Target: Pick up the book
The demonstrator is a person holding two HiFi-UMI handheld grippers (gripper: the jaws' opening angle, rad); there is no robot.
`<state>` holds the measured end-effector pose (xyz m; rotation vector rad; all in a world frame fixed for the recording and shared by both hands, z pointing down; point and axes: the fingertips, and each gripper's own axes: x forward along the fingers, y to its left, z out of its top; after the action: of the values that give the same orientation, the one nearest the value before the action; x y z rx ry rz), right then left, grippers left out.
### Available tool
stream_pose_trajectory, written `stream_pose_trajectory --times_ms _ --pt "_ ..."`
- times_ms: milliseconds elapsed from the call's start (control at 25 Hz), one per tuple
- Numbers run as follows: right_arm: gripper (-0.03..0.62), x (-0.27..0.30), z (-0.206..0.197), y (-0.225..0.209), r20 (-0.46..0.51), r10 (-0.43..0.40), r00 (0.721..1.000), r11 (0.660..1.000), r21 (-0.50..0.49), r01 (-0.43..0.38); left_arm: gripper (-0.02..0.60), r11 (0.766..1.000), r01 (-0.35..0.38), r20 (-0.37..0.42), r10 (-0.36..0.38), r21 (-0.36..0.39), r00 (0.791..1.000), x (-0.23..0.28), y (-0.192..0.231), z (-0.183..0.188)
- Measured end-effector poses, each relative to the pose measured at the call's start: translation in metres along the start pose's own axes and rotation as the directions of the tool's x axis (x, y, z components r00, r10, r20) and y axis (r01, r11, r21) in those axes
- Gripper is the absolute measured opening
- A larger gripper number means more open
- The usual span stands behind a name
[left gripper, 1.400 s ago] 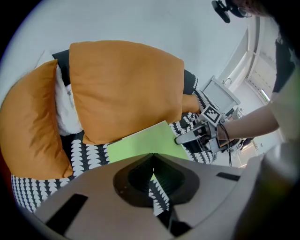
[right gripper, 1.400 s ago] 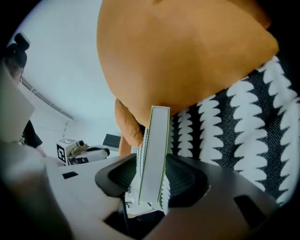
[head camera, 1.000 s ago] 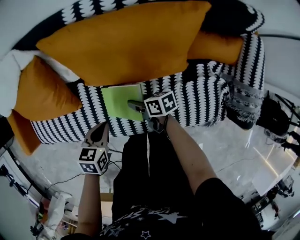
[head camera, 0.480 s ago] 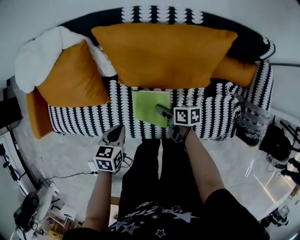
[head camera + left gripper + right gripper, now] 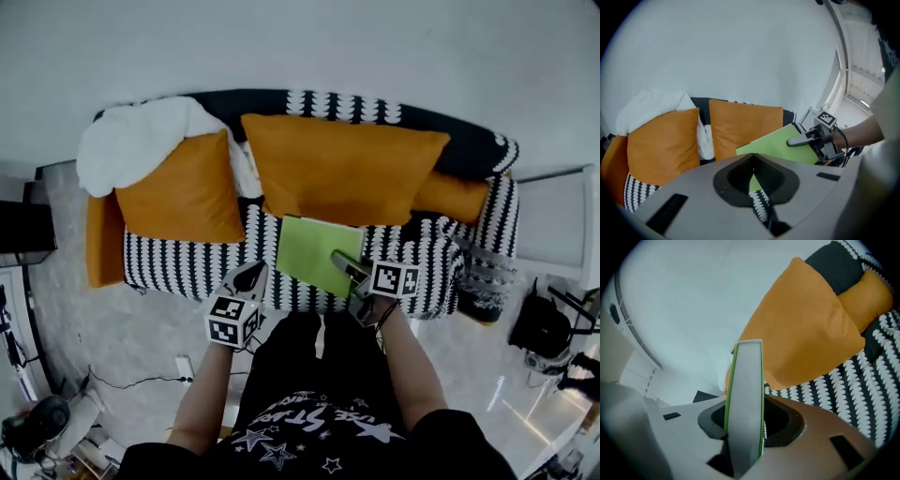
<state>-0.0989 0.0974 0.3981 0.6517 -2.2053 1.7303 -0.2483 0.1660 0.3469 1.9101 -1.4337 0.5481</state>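
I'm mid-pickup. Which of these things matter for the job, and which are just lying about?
Job:
book, clamped in the right gripper
left gripper, shut and empty

Lying about:
sofa
large orange cushion
smaller orange cushion
white blanket
black bag

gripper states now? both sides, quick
Left gripper: jaws shut, holding nothing.
Right gripper: jaws shut on the book.

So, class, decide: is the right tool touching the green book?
Touching. The right gripper view shows the book edge-on, clamped between the jaws of the right tool.
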Motion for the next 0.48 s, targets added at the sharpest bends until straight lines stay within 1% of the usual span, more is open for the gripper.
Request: stream_pose_trajectory --times_ms 120,240,360,480 --pt "0.149 -0.019 0.007 0.027 0.060 0.004 0.998 1.000 -0.002 -0.004 0.005 1.000 0.016 0.034 -0.016 0.002 0.999 -0.013 -0.004 0.019" --pt "0.149 -0.036 0.023 0.052 0.137 -0.009 0.991 0.999 -0.043 0.015 0.005 0.999 0.034 0.088 -0.036 0.018 0.996 -0.021 -0.005 0.046" --pt "0.147 -0.051 0.033 0.077 0.187 0.009 0.982 0.998 -0.066 0.003 0.005 0.997 0.050 0.131 -0.057 0.053 0.990 -0.032 -0.008 0.068" --pt "0.147 -0.069 0.041 0.093 0.225 0.026 0.974 0.996 -0.091 -0.006 0.005 0.993 0.062 0.162 -0.078 0.102 0.984 -0.040 -0.017 0.085"
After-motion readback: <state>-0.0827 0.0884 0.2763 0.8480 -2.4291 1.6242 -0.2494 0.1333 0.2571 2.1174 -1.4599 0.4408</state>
